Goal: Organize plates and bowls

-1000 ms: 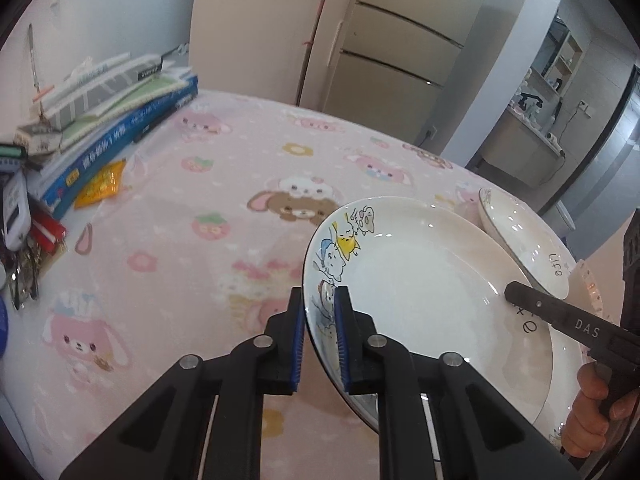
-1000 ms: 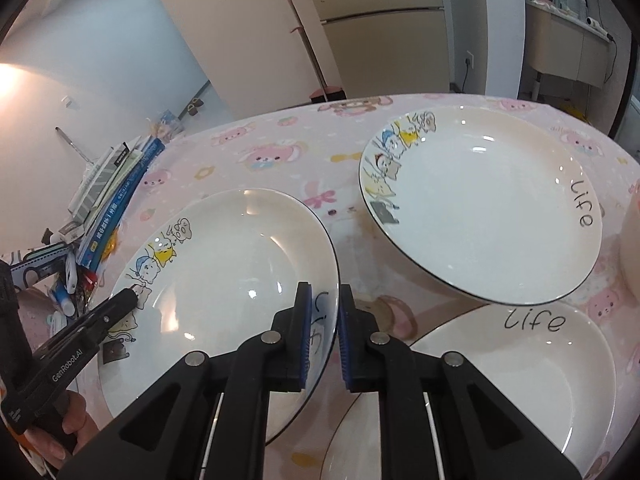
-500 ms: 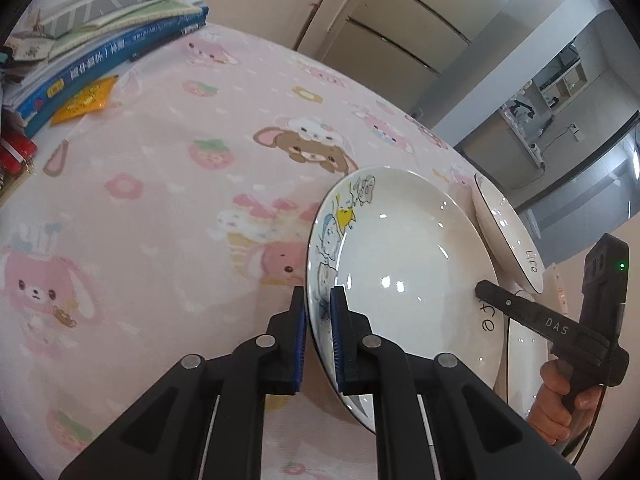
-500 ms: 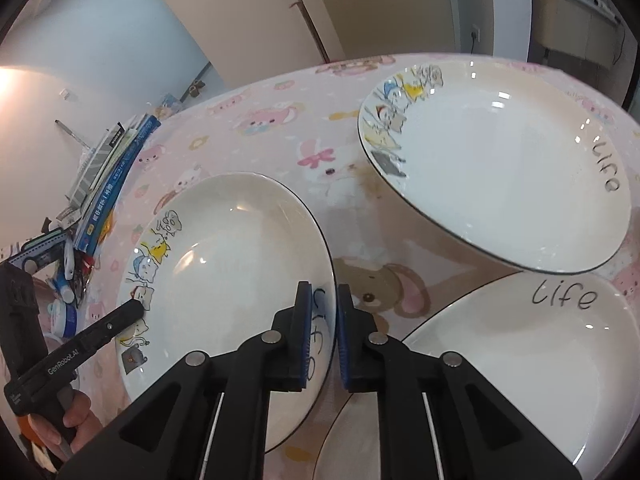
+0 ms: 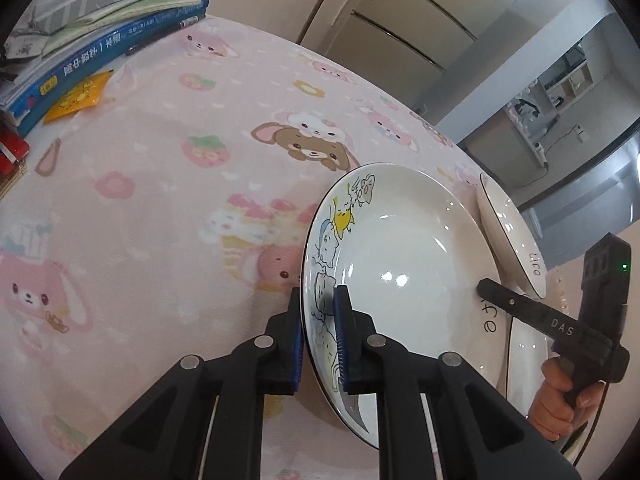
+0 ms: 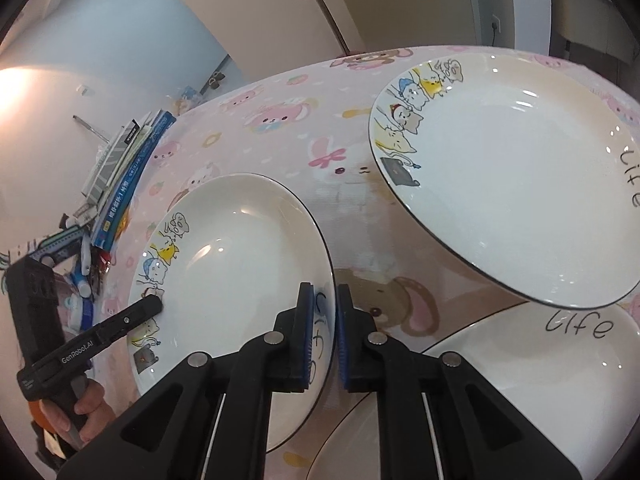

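Observation:
A white cartoon-cat plate (image 5: 404, 264) (image 6: 240, 256) is held above the pink tablecloth by both grippers. My left gripper (image 5: 319, 320) is shut on its cat-drawing rim. My right gripper (image 6: 324, 316) is shut on the opposite rim by the word "life"; it shows in the left wrist view (image 5: 520, 308). A second cat plate (image 6: 516, 184) lies farther right on the table, also seen edge-on in the left wrist view (image 5: 516, 244). A third plate (image 6: 520, 392), marked "life", lies at the near right.
A stack of books (image 5: 100, 36) (image 6: 124, 160) lies at the table's left side, with a yellow packet (image 5: 78, 96) and small items beside it. Cabinets (image 5: 400, 20) stand behind the table. The pink tablecloth (image 5: 160, 200) covers the table.
The held plate has stayed in both grippers and has shifted slightly toward the right-hand plates. Both cameras have moved closer to the table.

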### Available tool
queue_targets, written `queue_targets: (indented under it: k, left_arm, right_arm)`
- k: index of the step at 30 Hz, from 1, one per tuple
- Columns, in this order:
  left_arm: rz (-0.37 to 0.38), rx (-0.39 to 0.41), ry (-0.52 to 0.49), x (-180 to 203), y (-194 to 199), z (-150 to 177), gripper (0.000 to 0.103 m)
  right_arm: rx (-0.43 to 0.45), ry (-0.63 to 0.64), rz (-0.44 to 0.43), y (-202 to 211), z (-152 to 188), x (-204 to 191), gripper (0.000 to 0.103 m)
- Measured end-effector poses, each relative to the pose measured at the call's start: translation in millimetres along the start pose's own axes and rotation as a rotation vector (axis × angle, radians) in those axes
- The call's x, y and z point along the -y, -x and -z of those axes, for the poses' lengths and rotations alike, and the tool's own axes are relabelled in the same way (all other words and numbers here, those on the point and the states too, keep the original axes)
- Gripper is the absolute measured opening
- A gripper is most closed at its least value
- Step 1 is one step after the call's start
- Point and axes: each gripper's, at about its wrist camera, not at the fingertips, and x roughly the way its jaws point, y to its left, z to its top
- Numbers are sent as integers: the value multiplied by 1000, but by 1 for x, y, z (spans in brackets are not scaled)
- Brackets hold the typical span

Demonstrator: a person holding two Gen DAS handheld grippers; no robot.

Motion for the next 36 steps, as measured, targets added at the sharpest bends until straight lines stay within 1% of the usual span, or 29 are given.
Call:
queue_targets:
  k: [5, 8, 12, 16, 18, 24, 26, 29, 32, 36]
  left_arm:
    - [-8, 38, -26, 12, 16, -5, 14]
    - [-22, 63, -54, 24, 30, -5, 15]
    - [-30, 88, -97, 48, 48, 1, 15]
    - [-7, 133, -149, 75, 60, 11, 15]
    - [7, 140, -164, 87, 63, 15, 15]
    - [54, 114, -230, 138, 59, 34, 15]
    - [73, 90, -248, 155, 56, 46, 15]
    - [96, 56, -272, 172, 49, 63, 15]
    - [113, 21, -296, 189, 41, 80, 15]
    - [130, -11, -316, 205, 30, 96, 15]
  right_arm:
    - [38, -3, -3, 17, -3, -5, 10]
    - [58, 15, 16, 31, -2, -9, 11]
    - [76, 9, 28, 54, 1, -4, 12]
    - [117, -7, 48, 82, 7, 8, 12]
    - [139, 1, 61, 95, 13, 13, 12]
    - [167, -53, 93, 135, 30, 51, 12]
    - [167, -75, 99, 145, 38, 67, 12]
    - [161, -110, 116, 158, 51, 92, 12]
    - [164, -123, 147, 167, 64, 108, 12]
    - [161, -161, 162, 176, 83, 131, 12]
